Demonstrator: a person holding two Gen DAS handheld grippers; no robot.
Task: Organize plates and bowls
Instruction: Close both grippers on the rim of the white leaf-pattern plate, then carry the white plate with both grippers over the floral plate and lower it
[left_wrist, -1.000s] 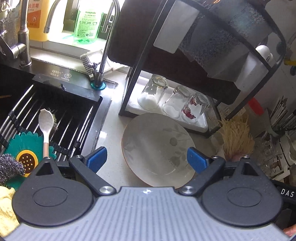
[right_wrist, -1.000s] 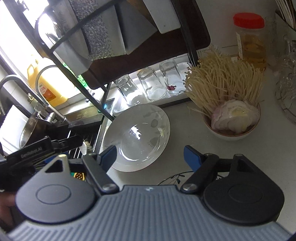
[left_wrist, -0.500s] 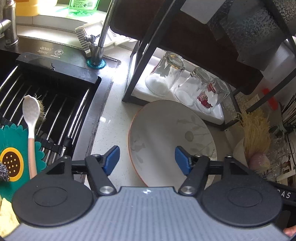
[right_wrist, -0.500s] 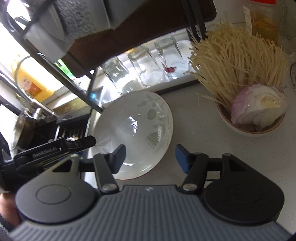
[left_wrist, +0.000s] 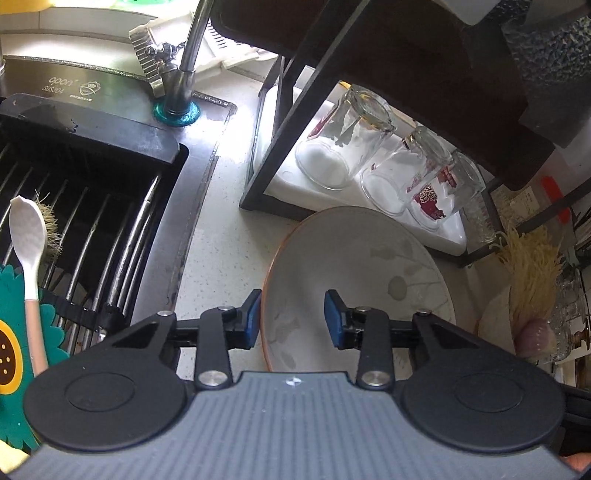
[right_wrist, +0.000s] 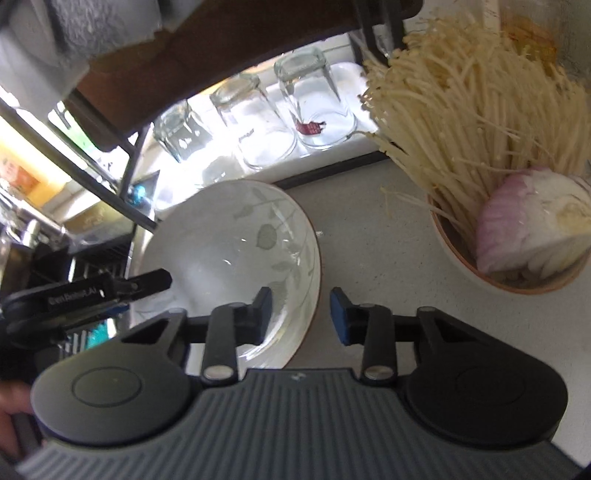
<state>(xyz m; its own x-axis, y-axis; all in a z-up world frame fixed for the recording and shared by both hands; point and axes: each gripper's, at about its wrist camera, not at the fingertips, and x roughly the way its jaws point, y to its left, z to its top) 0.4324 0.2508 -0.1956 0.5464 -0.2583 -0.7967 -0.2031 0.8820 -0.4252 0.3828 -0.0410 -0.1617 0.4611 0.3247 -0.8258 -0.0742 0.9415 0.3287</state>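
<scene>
1. While our two grippers sit over it, the shallow white ceramic plate with a grey leaf pattern and thin orange rim (left_wrist: 354, 280) lies flat on the pale speckled stone countertop (left_wrist: 229, 258).
2. We see our left gripper (left_wrist: 291, 319) straddling the plate's left rim: its left blue pad is just outside the rim, its right pad over the plate's inside. Its jaws have just been closing and stand partly apart; neither pad presses on the rim.
3. We see our right gripper (right_wrist: 301, 314) straddling the plate's right rim (right_wrist: 236, 266), one pad over the plate, the other over bare counter. Its jaws have just been closing too, with a gap left and no grip.
4. Behind the plate, three clear upturned drinking glasses (left_wrist: 388, 162) stand on a white tray under the black metal rack (left_wrist: 291, 110).
5. Left of the plate lies the dark sink with steel drying bars (left_wrist: 92, 229), where a white spoon with a pink handle (left_wrist: 27, 251) rests.
6. Right of the plate, a tan-rimmed bowl (right_wrist: 509, 280) holds enoki mushrooms (right_wrist: 465, 110) and a cut purple onion (right_wrist: 528, 229).
</scene>
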